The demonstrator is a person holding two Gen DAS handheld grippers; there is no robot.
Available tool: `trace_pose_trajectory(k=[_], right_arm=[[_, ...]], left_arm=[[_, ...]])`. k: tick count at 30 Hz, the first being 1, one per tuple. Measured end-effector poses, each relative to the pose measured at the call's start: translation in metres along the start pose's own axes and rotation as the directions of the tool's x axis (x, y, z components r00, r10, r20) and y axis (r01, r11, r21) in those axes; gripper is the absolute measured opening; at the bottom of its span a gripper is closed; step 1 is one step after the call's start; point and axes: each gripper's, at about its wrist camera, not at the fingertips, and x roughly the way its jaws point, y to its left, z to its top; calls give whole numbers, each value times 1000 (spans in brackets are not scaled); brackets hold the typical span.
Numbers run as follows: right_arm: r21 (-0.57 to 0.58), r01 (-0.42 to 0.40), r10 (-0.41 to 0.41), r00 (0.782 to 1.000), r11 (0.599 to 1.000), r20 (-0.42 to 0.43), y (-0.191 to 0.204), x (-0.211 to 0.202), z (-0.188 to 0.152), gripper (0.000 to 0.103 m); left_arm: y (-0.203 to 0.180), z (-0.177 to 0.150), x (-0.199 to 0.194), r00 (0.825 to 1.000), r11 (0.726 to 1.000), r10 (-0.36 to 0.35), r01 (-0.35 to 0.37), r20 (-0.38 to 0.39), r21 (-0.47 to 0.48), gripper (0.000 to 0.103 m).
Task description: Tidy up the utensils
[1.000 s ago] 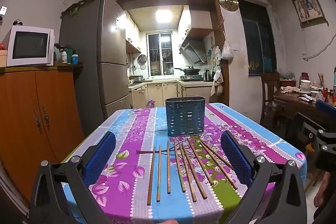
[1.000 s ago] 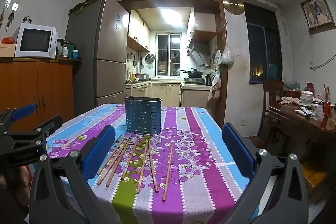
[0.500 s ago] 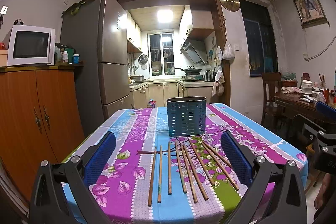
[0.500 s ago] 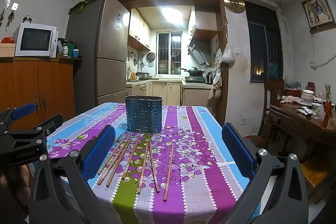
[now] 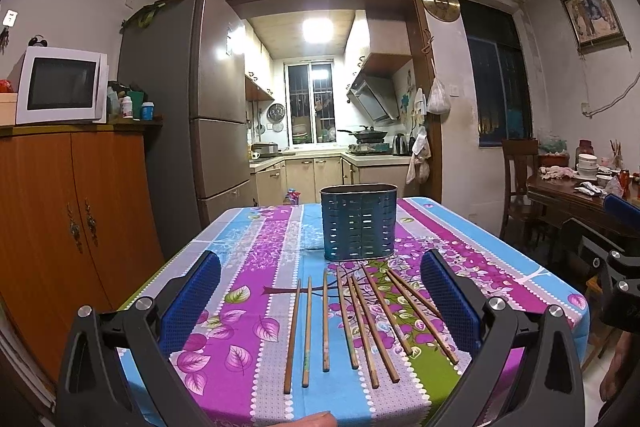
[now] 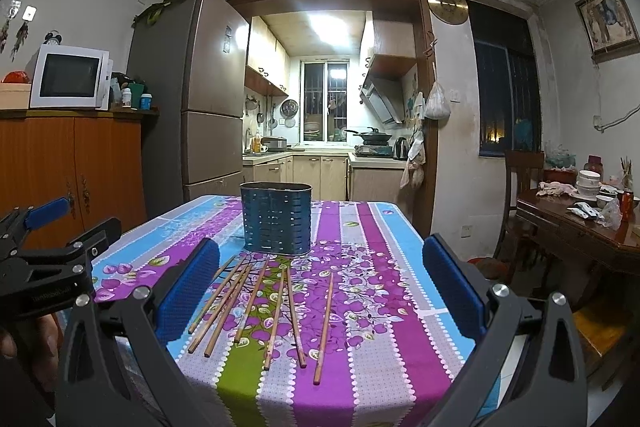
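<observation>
Several wooden chopsticks (image 5: 352, 323) lie side by side on the flowered tablecloth, their far ends pointing at a dark blue perforated utensil holder (image 5: 359, 221) standing upright behind them. My left gripper (image 5: 320, 303) hovers open above the near table edge, its blue pads wide on either side of the chopsticks. In the right wrist view the same chopsticks (image 6: 264, 311) and holder (image 6: 276, 217) appear, and my right gripper (image 6: 320, 297) is open and holds nothing. The left gripper (image 6: 44, 263) shows at that view's left edge.
The table (image 5: 256, 399) is covered by a striped purple, blue and green cloth. An orange wooden cabinet (image 5: 68, 227) with a microwave stands left, a fridge (image 5: 208, 123) behind it. A dark wooden table (image 6: 576, 223) with dishes and a chair stand right.
Both views have shifted slightly; the chopsticks and holder sit a little lower and closer in the frames. Both grippers stay open and nothing on the table has moved.
</observation>
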Motion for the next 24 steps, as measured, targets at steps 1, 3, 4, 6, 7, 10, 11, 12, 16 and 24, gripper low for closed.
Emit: trace_pose_trajectory(k=[1,3,4,6,7,10,11,12,16,24], right_arm=[[2,-3,3,1000,1000,1,-1,-1,0,98],[3,-3,3,1000,1000,-2,0,0,-1,98],[4,-5,5,1000,1000,-5,0,0,-1,98],[4,-4,4,1000,1000,-12,0,2,-1,98],[3,-5,5,1000,1000,-15,0,2,-2,98],[2,-6,6,1000,1000,-20,0,3,-2,98],[1,-7,7,1000,1000,-19,0,4,-2,98],[1,-7,7,1000,1000,-19,1,4,-2,98],[1,-14,14,999,1000,-31,1,8,-1,98],[-16,-72,70,995,997,-70,-9,16,-7,98]], left_arm=[[-1,0,0,1000,1000,-1,1,-3,1,100],[-2,0,0,1000,1000,2,-2,-5,1,100],[-2,0,0,1000,1000,1,-1,-10,2,100],[-2,-1,1,1000,1000,2,-2,-16,4,100],[-2,-1,1,1000,1000,4,-3,-16,3,100],[-1,0,5,1000,1000,12,-12,-19,-2,100],[-1,0,6,1000,1000,12,-12,-20,-3,100],[-1,-1,7,1000,1000,12,-12,-21,-4,100],[-1,-1,8,1000,1000,14,-14,-25,9,100],[22,-5,24,998,999,22,-24,-58,-27,100]])
